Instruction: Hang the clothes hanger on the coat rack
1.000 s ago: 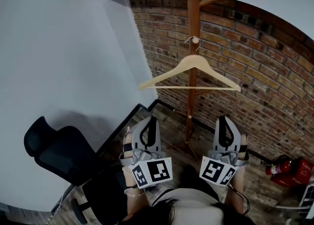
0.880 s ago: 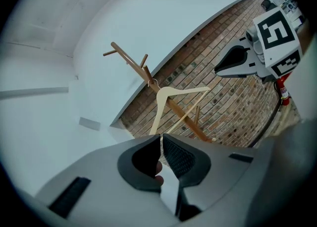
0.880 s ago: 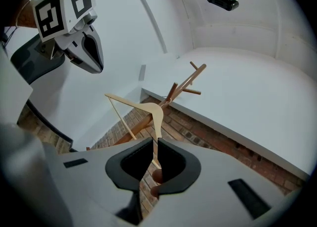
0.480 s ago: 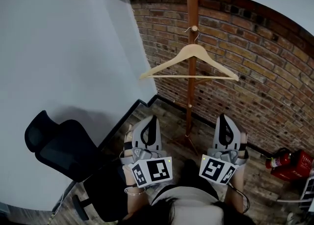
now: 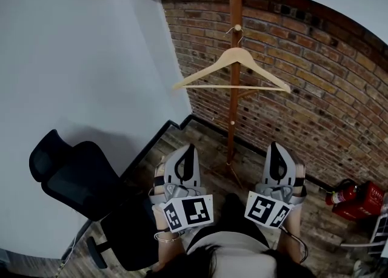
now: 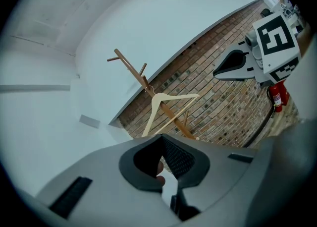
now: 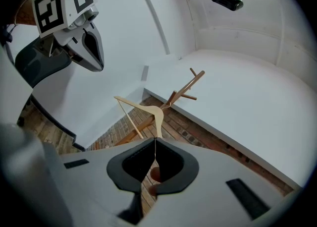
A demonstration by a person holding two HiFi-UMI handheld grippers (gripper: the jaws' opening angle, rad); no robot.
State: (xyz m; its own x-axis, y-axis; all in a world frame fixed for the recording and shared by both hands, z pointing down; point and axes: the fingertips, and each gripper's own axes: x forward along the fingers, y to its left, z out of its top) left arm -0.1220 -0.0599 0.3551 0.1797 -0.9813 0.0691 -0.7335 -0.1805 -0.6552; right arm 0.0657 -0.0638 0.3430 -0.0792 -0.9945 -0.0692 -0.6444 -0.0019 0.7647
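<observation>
Brick wall (image 5: 315, 88) meets a white wall behind the rack (image 5: 233, 113), and the hanger (image 5: 237, 54) hangs by its hook from a knobbed peg (image 5: 237, 27) on the pole, so the task looks done. Left gripper (image 5: 185, 149) and right gripper (image 5: 277, 147) sit low, well apart from the rack, each with jaws together on nothing. Risk from here: the hook seems to sit near the peg's end, so a knock to the pole or a swing of the hanger could slip it off; reaching back in with closed jaws would cause just that
</observation>
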